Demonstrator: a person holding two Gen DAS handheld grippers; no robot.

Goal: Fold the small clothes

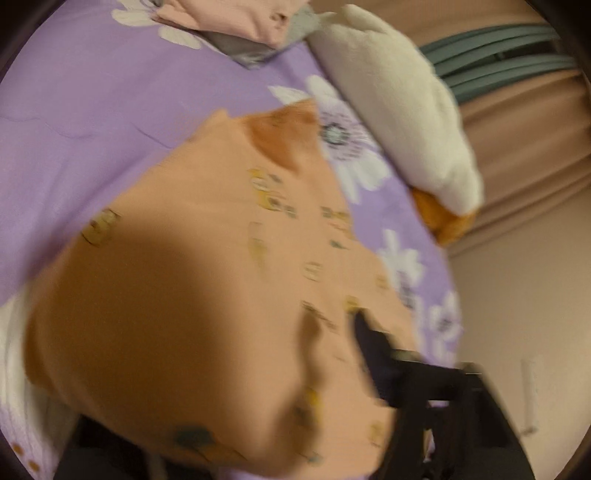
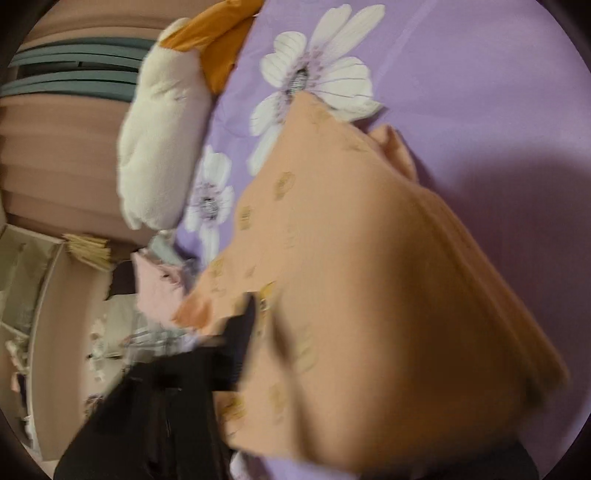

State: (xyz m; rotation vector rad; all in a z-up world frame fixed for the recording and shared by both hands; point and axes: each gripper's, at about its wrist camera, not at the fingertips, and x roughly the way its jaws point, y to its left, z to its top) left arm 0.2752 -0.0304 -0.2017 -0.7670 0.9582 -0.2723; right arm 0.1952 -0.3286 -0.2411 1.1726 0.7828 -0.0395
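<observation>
A peach printed garment (image 1: pixel 207 280) hangs lifted over a bed covered by a purple flowered sheet (image 1: pixel 85 110), filling most of both wrist views, which are blurred. In the left view, one black finger of the left gripper (image 1: pixel 369 354) lies against the cloth near its lower edge; the other finger is hidden, so I cannot tell how its jaws stand. The right gripper (image 2: pixel 243 332) is clamped with its jaws closed on the garment's edge. A white plush toy (image 1: pixel 399 110) lies at the bed's edge, and other pink clothes (image 1: pixel 229 18) sit further off.
</observation>
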